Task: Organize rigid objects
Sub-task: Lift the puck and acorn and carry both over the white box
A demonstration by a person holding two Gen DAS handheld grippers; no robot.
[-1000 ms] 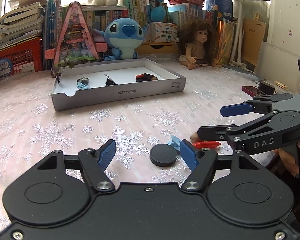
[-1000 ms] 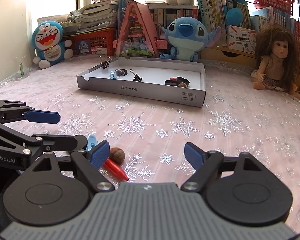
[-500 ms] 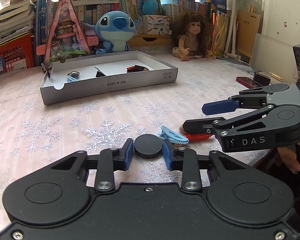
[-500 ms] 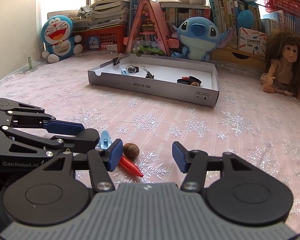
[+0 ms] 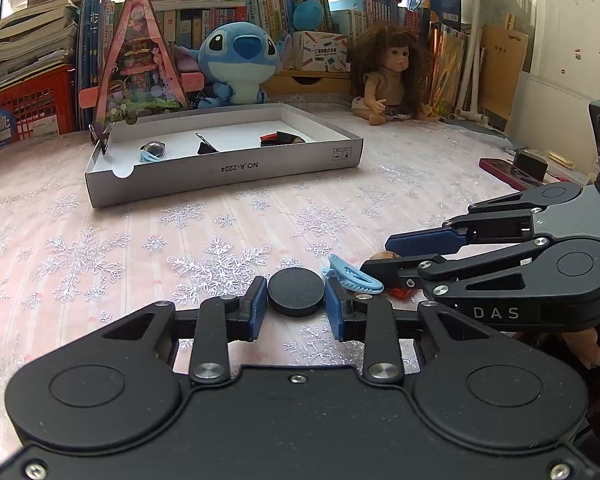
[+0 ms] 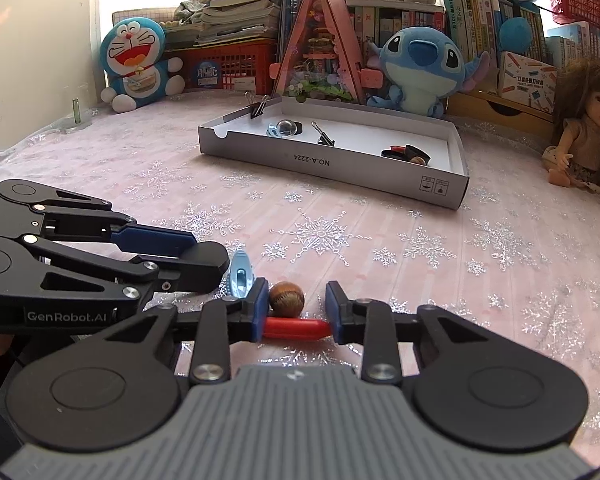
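My left gripper is shut on a black round disc that rests on the tablecloth. A light blue clip lies just right of it, also in the right wrist view. My right gripper is shut on a red stick, pads at both its ends, low on the cloth. A brown nut sits between the fingers just beyond the stick. A shallow white box stands farther back, also in the right wrist view, with several small items inside.
Plush toys, a doll, a pink triangular model and books line the back. A dark red case lies at the right. The two grippers sit close side by side at the near edge.
My left gripper came down around the disc and closed on it. My right gripper moved forward and closed on the red stick beside the nut.
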